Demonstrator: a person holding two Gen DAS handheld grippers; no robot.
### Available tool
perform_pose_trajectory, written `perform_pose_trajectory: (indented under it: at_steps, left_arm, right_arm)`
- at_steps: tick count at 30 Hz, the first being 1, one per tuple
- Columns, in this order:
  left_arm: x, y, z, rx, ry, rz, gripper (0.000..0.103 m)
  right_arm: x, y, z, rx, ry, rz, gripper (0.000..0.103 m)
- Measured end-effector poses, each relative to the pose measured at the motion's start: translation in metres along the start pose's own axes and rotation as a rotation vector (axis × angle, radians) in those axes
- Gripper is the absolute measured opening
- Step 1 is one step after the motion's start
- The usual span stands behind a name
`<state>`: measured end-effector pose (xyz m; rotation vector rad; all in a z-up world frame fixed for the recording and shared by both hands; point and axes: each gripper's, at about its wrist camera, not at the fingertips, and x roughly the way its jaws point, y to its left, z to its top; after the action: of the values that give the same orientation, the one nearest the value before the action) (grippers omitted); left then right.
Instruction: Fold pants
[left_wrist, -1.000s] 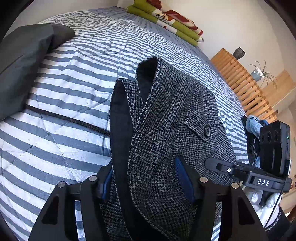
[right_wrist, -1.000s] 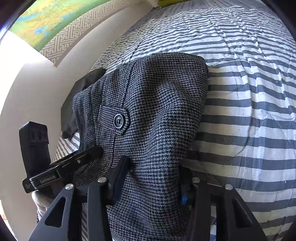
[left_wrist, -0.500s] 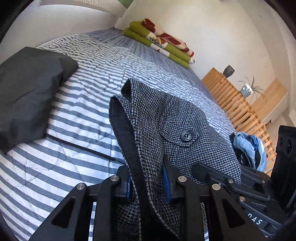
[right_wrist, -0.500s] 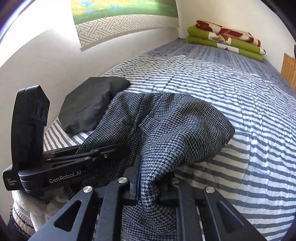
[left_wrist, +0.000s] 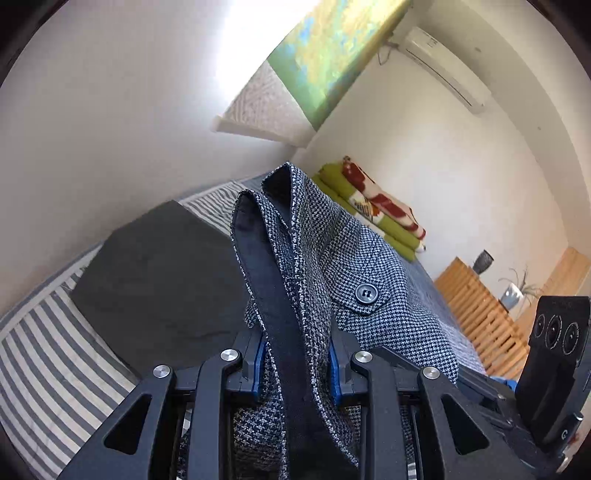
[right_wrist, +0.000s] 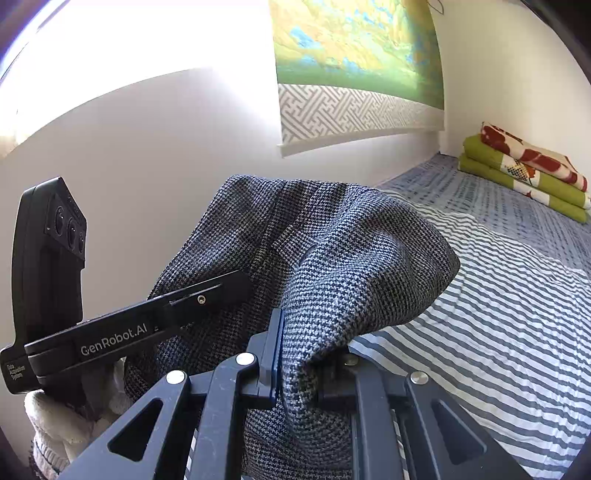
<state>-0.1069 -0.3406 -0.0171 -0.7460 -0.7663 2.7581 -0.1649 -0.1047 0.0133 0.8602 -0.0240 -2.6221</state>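
Pants (left_wrist: 369, 258) of grey-and-black houndstooth woven fabric, with a dark inner waistband lining and a black four-hole button (left_wrist: 366, 294) on a pocket flap, are held up above the blue-and-white striped quilted bed cover (right_wrist: 517, 314). Left gripper (left_wrist: 295, 363), black with blue pads, is clamped on a bunched fold of the waistband; the dark lining strip runs from between the jaws up and away from the camera to a peaked fabric edge. Right gripper (right_wrist: 299, 354) is clamped on another fold of the same fabric, which bulges forward and to the right over the bed. White lettering "GenRobot.AI" is readable on the left gripper's body in the right wrist view, beside smaller illegible print; a white-gloved hand (right_wrist: 66, 424) holds that unit. Dark grey flat cushion (left_wrist: 159, 273) lies on the bed near the wall. Green, red and white folded blankets (right_wrist: 528, 173) are stacked at the far end of the bed.
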Motion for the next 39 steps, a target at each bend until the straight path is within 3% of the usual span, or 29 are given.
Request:
perform_pose_trajectory:
  at_steps: [6, 11, 14, 16, 17, 18, 20, 21, 25, 30, 34, 37, 39]
  left_arm:
    - [-0.009, 0.033, 0.023, 0.018, -0.056, 0.046, 0.027]
    - [-0.002, 0.055, 0.034, 0.018, -0.06, 0.045, 0.027]
    - [-0.004, 0.064, 0.042, 0.002, -0.118, 0.025, 0.025]
    - [-0.001, 0.077, 0.049, -0.02, -0.194, 0.159, 0.03]
    - [0.004, 0.087, 0.05, -0.045, -0.189, 0.222, 0.057]
    - [0.009, 0.101, 0.049, -0.094, -0.159, 0.261, 0.066]
    - [0.011, 0.124, 0.045, -0.175, -0.124, 0.256, 0.067]
    - [0.009, 0.127, 0.044, -0.178, -0.117, 0.259, 0.067]
    - [0.006, 0.12, 0.044, -0.099, -0.1, 0.249, 0.068]
    - [0.007, 0.122, 0.038, -0.105, -0.065, 0.221, 0.068]
    - [0.005, 0.119, 0.033, -0.089, -0.05, 0.2, 0.069]
    - [0.008, 0.126, 0.028, -0.099, -0.022, 0.2, 0.069]
    - [0.01, 0.133, 0.025, -0.106, -0.007, 0.198, 0.069]
  right_arm:
    - [0.03, 0.03, 0.011, -0.015, -0.025, 0.042, 0.012]
    - [0.051, 0.04, 0.016, -0.012, -0.034, 0.05, 0.012]
    - [0.06, 0.04, 0.015, 0.0, -0.041, 0.043, 0.012]
    - [0.067, 0.041, 0.016, -0.005, -0.064, 0.045, 0.012]
    - [0.079, 0.039, 0.018, -0.003, -0.07, 0.049, 0.013]
    - [0.102, 0.034, 0.02, 0.007, -0.014, 0.035, 0.019]
    - [0.154, 0.018, 0.019, 0.074, 0.222, -0.039, 0.02]
    - [0.165, 0.009, 0.017, 0.119, 0.293, -0.028, 0.02]
    - [0.138, -0.007, 0.013, 0.153, 0.265, 0.067, 0.025]
    - [0.112, -0.034, 0.016, 0.218, 0.218, 0.096, 0.037]
    - [0.129, -0.067, 0.04, 0.313, 0.211, 0.099, 0.039]
    - [0.157, -0.076, 0.058, 0.312, 0.25, 0.149, 0.061]
    - [0.182, -0.075, 0.062, 0.299, 0.3, 0.129, 0.063]
